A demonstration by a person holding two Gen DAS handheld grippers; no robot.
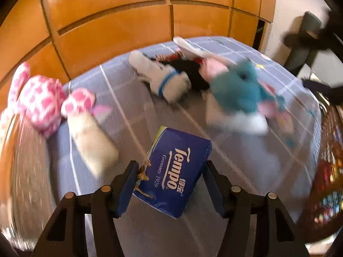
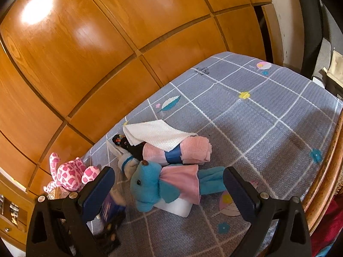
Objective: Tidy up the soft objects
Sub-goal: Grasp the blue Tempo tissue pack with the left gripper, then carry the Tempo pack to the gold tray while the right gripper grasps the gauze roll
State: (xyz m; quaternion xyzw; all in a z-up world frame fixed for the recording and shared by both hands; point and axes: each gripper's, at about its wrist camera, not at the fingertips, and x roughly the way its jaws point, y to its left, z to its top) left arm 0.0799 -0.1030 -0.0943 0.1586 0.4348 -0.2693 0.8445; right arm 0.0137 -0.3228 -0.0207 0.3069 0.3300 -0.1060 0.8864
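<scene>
Our left gripper [image 1: 170, 189] clamped 1 blue Tempo tissue pack [image 1: 173, 171] above the grey checked bed cover [image 1: 246, 162]; our right gripper [image 2: 169, 190] hung open over the blue plush toy [image 2: 154, 186].

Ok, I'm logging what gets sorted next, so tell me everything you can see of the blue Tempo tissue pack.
The Tempo tissue pack is a soft rectangular block in glossy dark blue wrap, with white "Tempo" lettering, "Germany 1929" beneath it and a green-and-white end. It sits tilted between the fingers of the left gripper: the left pad meets its edge, while the right pad's contact is unclear. Whether it rests on the grey checked bedspread below cannot be told. It looks sealed and undented.
</scene>
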